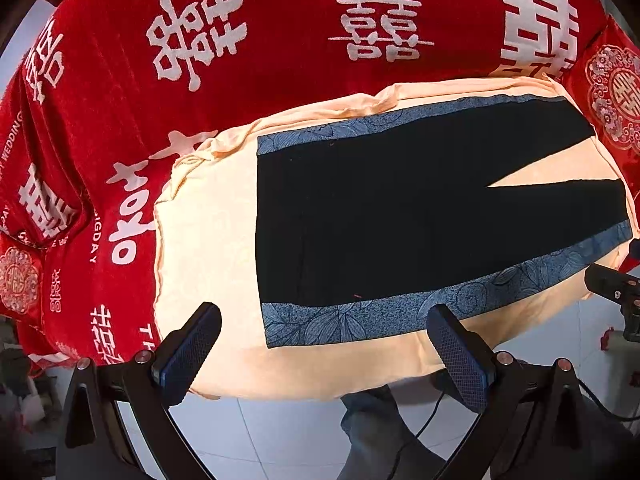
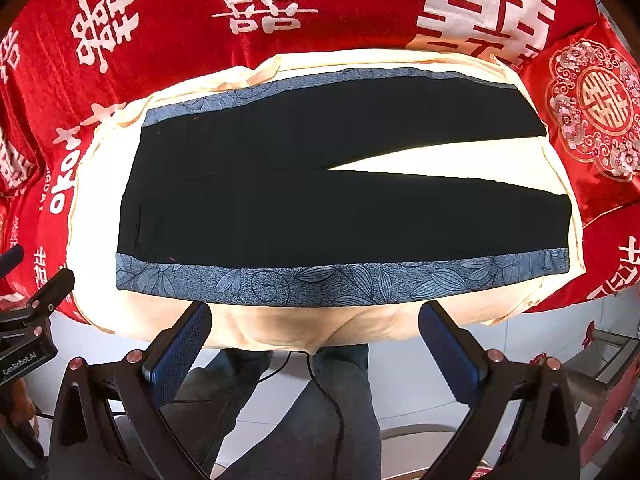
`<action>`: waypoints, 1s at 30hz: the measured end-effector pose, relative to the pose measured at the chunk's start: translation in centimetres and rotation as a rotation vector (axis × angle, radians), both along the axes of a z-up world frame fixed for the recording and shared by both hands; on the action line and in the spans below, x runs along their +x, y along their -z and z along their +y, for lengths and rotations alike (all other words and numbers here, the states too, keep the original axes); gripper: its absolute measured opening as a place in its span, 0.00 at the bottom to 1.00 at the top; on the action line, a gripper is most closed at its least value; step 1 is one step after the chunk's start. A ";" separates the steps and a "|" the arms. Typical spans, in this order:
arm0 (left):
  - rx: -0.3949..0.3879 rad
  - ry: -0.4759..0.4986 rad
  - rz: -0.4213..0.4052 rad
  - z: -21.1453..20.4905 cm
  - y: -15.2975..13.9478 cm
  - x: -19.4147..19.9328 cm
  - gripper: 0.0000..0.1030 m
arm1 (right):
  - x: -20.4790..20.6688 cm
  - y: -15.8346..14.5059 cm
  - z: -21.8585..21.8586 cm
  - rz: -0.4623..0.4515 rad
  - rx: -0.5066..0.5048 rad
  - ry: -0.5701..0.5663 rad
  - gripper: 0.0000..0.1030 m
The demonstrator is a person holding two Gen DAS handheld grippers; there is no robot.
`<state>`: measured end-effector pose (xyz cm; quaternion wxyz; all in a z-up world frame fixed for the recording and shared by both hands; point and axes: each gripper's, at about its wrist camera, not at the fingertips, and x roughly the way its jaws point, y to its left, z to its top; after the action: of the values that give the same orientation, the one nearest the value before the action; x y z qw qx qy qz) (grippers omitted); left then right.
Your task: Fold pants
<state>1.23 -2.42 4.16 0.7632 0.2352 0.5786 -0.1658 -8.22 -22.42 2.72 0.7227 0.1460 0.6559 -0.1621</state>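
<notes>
The black pants point(image 2: 304, 184) lie flat and unfolded on a cream cloth point(image 2: 280, 328). The cloth covers a raised bed-like top, and a big red blanket point(image 2: 180, 40) lies behind it and at both sides. The waist end of the pants points to the left edge of the cloth. The two legs point to the right edge, with a thin wedge of cream cloth showing between them. A blue band with a leaf pattern point(image 2: 340, 280) runs along the near side of the pants, and another one runs along the far side.

The red blanket has big white Chinese wedding signs on it. Small white letters on it read "WEDDING" and "BIGDAY". A red pillow point(image 2: 592, 120) with a round flower pattern sits by the far right corner.

The left claw point(image 1: 324, 344) is wide open and holds nothing. It hangs just off the near edge of the cloth, near the waist corner of the pants. The right claw point(image 2: 316, 336) is wide open too and holds nothing. It hangs at the middle of the near edge, just short of the blue band.

The left claw's side, seen in the right view, has a label that reads "GenRobot.AI". Below the near edge are white floor tiles point(image 2: 420, 400), a black cable and the person's legs point(image 2: 320, 420) in jeans.
</notes>
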 end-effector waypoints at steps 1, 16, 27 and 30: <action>0.000 -0.002 -0.001 0.0 0.0 0.0 1.00 | 0.0 0.0 0.1 -0.001 -0.001 -0.002 1.00; 0.027 -0.067 0.044 -0.5 0.8 -0.5 1.00 | -0.5 0.1 -1.3 -0.006 0.011 -0.045 1.00; -0.041 -0.279 0.090 -1.2 0.6 -1.6 1.00 | -0.4 0.9 -4.1 0.024 0.042 -0.125 1.00; -0.028 -0.312 0.112 -1.1 1.3 -1.9 1.00 | -0.5 1.6 -4.5 0.038 0.047 -0.134 1.00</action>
<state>-0.70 -3.53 2.83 0.7494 0.1223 0.6474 -0.0660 -8.69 -26.94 1.10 0.7157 0.1156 0.6813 -0.1009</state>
